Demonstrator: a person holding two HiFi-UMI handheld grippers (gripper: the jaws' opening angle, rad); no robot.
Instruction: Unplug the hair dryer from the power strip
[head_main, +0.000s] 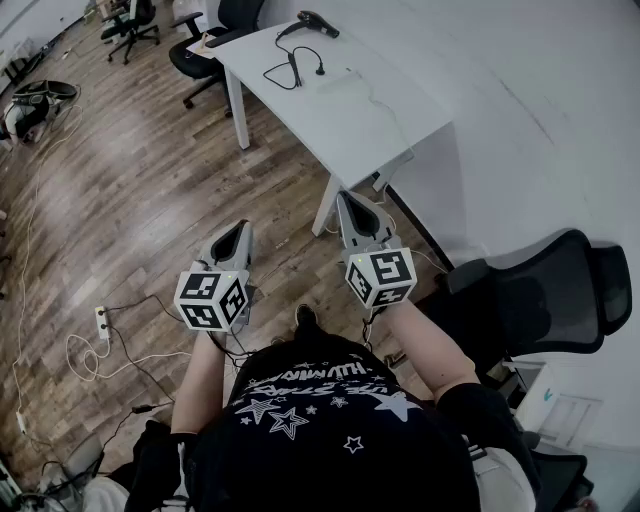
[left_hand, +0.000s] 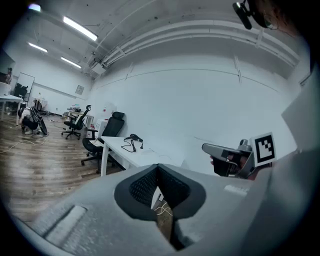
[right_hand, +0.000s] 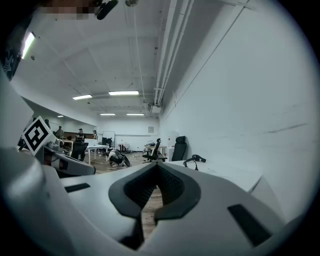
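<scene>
A black hair dryer (head_main: 318, 22) lies at the far end of the white table (head_main: 380, 130). Its black cord (head_main: 290, 68) loops beside it and ends near a pale power strip (head_main: 342, 82) that barely shows against the tabletop. Whether the plug sits in the strip is too small to tell. Both grippers are held in the air short of the table's near end, well away from the dryer. My left gripper (head_main: 238, 236) is shut and empty. My right gripper (head_main: 352, 203) is also shut on nothing. The hair dryer (left_hand: 132, 137) appears small in the left gripper view, and the hair dryer (right_hand: 196, 158) also in the right gripper view.
A black mesh chair (head_main: 545, 290) stands close on the right, another office chair (head_main: 200, 55) by the table's far left corner. A white wall runs along the table's right side. On the wooden floor at left lie a second power strip (head_main: 101, 322) and loose cables.
</scene>
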